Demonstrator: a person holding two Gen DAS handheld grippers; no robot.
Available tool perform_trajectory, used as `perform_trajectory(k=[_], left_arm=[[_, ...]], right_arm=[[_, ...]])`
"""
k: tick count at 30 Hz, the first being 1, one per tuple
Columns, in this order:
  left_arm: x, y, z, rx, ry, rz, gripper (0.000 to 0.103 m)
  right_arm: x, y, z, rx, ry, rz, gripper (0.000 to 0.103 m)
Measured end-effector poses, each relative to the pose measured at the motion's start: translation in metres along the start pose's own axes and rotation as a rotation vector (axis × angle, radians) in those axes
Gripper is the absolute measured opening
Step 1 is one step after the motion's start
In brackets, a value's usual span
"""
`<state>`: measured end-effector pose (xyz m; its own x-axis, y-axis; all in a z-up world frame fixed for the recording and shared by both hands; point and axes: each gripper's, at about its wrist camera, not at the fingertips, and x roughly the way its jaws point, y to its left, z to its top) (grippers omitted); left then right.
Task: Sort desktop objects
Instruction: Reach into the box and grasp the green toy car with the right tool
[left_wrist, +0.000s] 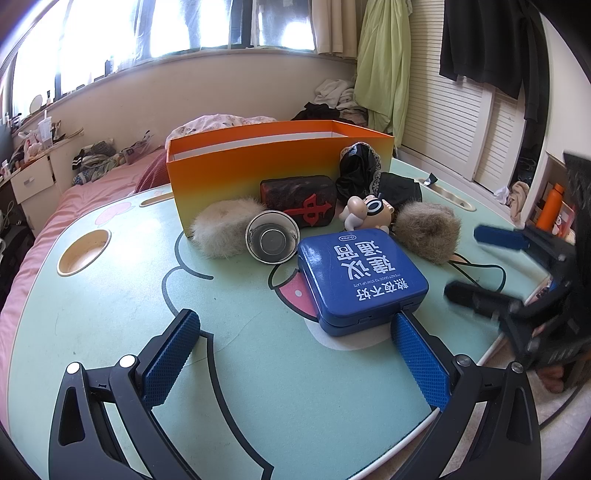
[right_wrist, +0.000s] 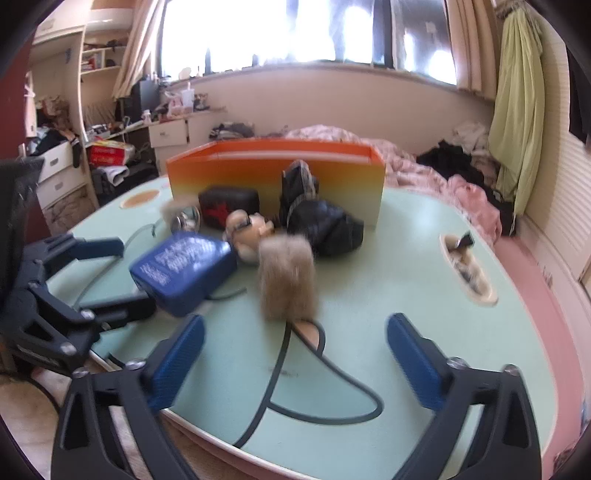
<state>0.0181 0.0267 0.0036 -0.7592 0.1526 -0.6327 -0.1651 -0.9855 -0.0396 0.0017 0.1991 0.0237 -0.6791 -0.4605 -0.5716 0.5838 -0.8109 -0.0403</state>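
A blue tin (left_wrist: 362, 277) with white lettering lies on the mint-green table (left_wrist: 110, 314). My left gripper (left_wrist: 295, 332) is open just before it, and its right fingertip (left_wrist: 400, 321) is by the tin's near corner without gripping it. My right gripper (right_wrist: 295, 332) is open, with a brown fur ball (right_wrist: 288, 277) standing just beyond its fingertips. Behind are a white fur ball (left_wrist: 221, 232), a small glass bowl (left_wrist: 272, 238), a black block with a red sign (left_wrist: 299, 199), a toy figure (left_wrist: 369, 214) and black lace cloth (left_wrist: 365, 173). An orange box (left_wrist: 258, 173) stands open at the back.
The table sits on a pink bed (left_wrist: 74, 199). It has a round cup hole (left_wrist: 83, 253) at its left and a long slot (right_wrist: 467, 273) at its right. A window wall and hanging clothes lie beyond. My right gripper (left_wrist: 480, 264) shows blurred at the table's right edge.
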Motion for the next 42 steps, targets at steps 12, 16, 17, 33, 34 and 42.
perform_trajectory(k=[12, 16, 17, 33, 34, 42], left_arm=[[0.0, 0.0, 0.001, -0.001, -0.002, -0.003, 0.103], [0.0, -0.001, 0.003, -0.001, -0.005, -0.006, 0.103], [0.0, -0.001, 0.003, -0.001, -0.006, -0.007, 0.103], [0.001, -0.002, 0.002, -0.002, -0.006, -0.004, 0.103], [0.001, -0.002, 0.002, -0.002, -0.006, -0.004, 0.103], [0.001, -0.002, 0.002, -0.002, -0.007, -0.003, 0.103]], right_arm=[[0.061, 0.032, 0.174, -0.029, 0.128, 0.16, 0.093], [0.108, 0.036, 0.185, -0.002, 0.229, 0.148, 0.092], [0.117, 0.038, 0.183, -0.003, 0.249, 0.14, 0.092], [0.14, 0.031, 0.179, 0.024, 0.337, 0.158, 0.078], [0.141, 0.027, 0.182, 0.034, 0.353, 0.17, 0.075], [0.182, -0.007, 0.205, 0.219, 0.63, 0.277, 0.073]])
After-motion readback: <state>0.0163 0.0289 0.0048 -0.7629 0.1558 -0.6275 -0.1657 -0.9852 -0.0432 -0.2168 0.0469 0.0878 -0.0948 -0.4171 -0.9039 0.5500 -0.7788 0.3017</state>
